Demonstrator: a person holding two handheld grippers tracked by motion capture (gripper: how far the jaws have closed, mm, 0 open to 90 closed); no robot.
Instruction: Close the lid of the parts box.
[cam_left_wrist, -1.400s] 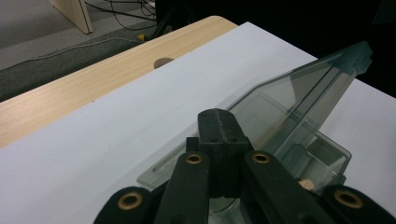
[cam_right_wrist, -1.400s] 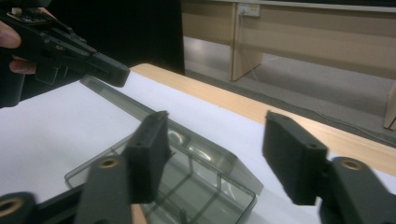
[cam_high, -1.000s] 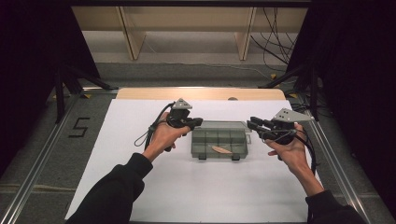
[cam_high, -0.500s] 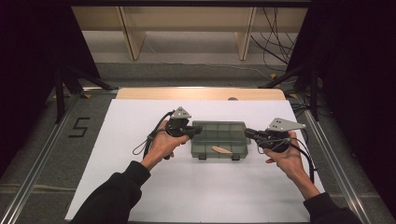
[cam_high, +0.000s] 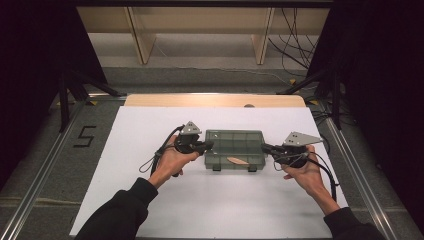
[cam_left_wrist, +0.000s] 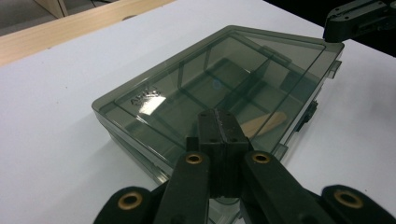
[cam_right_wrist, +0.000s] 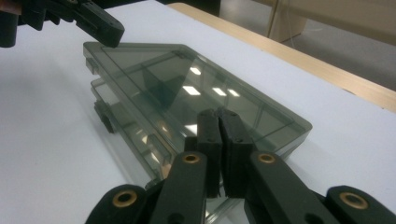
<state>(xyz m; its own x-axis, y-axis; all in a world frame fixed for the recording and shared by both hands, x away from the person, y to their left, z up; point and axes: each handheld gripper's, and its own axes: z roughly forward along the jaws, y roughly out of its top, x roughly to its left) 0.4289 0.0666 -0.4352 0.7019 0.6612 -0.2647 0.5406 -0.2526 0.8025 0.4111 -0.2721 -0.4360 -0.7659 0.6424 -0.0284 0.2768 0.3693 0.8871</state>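
Note:
A smoky see-through compartment box (cam_high: 234, 145) lies on the white table sheet (cam_high: 140, 125), lid down, with a tan wooden stick (cam_high: 237, 161) in a front compartment. My left gripper (cam_high: 209, 145) is shut, its tips at the box's left edge. In the left gripper view the joined jaws (cam_left_wrist: 219, 120) rest over the lid (cam_left_wrist: 219, 79), the stick (cam_left_wrist: 265, 123) just beyond them. My right gripper (cam_high: 265, 147) is shut at the box's right edge. In the right gripper view its tips (cam_right_wrist: 218, 117) sit over the lid (cam_right_wrist: 187, 84); the left gripper (cam_right_wrist: 91, 21) touches the far corner.
A wooden strip (cam_high: 215, 100) borders the sheet's far edge, with shelf legs (cam_high: 142, 40) behind it. A black "5" mark (cam_high: 85, 136) lies on the grey floor at the left. Metal rails (cam_high: 350, 160) run along both sides. Cables trail from both grippers.
Both grippers have moved inward and down onto the box's two ends; the right one came furthest, from above and to the right. The box has stayed in place.

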